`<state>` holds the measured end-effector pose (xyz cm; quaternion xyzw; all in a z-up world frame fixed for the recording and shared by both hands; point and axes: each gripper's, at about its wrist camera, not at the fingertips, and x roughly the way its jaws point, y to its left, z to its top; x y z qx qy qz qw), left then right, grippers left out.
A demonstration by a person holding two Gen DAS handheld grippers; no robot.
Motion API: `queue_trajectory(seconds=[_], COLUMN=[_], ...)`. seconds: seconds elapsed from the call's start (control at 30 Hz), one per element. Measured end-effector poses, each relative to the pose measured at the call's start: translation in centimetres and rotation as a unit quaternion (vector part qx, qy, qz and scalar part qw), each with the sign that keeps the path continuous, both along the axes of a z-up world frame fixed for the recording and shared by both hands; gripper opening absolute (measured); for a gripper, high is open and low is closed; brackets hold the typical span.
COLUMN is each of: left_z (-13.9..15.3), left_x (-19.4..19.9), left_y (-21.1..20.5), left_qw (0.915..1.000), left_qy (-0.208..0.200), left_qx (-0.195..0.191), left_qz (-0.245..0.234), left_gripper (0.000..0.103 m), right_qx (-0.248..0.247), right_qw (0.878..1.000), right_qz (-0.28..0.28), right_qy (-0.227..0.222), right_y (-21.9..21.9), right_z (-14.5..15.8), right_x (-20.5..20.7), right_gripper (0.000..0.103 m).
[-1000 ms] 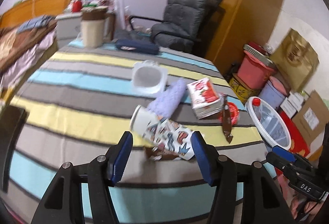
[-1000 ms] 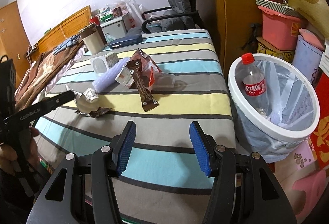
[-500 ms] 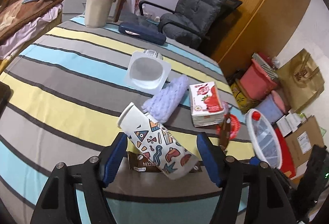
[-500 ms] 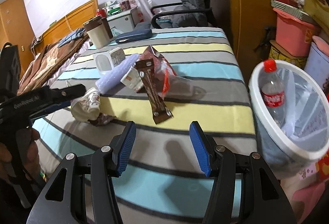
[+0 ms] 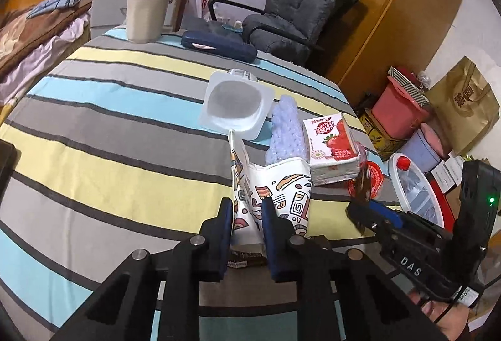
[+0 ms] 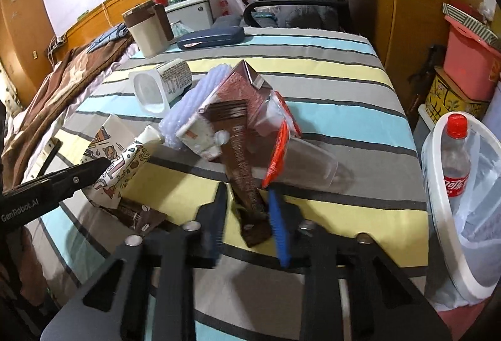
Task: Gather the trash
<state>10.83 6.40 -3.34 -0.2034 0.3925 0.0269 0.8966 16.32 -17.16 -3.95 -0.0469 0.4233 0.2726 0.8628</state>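
Note:
My left gripper [image 5: 247,225] is shut on a crushed patterned paper cup [image 5: 272,193], which also shows in the right wrist view [image 6: 122,159]. A brown wrapper [image 6: 137,217] lies under the cup. My right gripper [image 6: 247,215] has its jaws close around the lower end of a long brown wrapper [image 6: 244,171]; contact is blurred. Beside it lie a strawberry milk carton [image 5: 330,146], a clear cup with a red lid [image 6: 281,146], a lilac roll [image 5: 285,131] and a white yogurt tub [image 5: 235,106]. The white bin [image 6: 438,209] holds a cola bottle [image 6: 455,159].
A striped tablecloth [image 5: 109,121] covers the table. A beige jug [image 5: 147,12] and a navy case [image 5: 219,44] stand at the far side. A grey chair [image 5: 300,12], a bed [image 5: 31,27], and pink tubs and boxes [image 5: 404,106] surround the table.
My left gripper has closed on the paper cup and crushed it. My right gripper has moved forward to the long brown wrapper and its jaws have narrowed around it.

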Motion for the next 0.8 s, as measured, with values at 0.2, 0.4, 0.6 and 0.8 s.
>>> queue_trajectory(seconds=[0.2, 0.4, 0.6, 0.8], left_z=[0.4, 1.4, 2.3, 3.0], left_x=[-0.6, -1.7, -2.6, -3.1], left_y=[-0.1, -0.5, -1.5, -2.8], left_qw=[0.9999, 0.9996, 0.9989, 0.9978], left_qy=[-0.010, -0.024, -0.034, -0.042], left_qx=[0.006, 0.016, 0.024, 0.033], left_qz=[-0.006, -0.009, -0.021, -0.040], left_gripper=[0.019, 0.018, 0.016, 0.015], right_qx=[0.014, 0.030, 0.035, 0.038], right_qw=[1.000, 0.999, 0.999, 0.999], right_qz=[-0.001, -0.003, -0.010, -0.024], right_qy=[-0.012, -0.018, -0.018, -0.019], right_y=[-0.9, -1.8, -2.2, -2.9], right_z=[1.0, 1.9, 2.5, 2.6], right_x=[-1.6, -3.2, -3.8, -4.1], right_gripper=[0.021, 0.021, 0.021, 0.021])
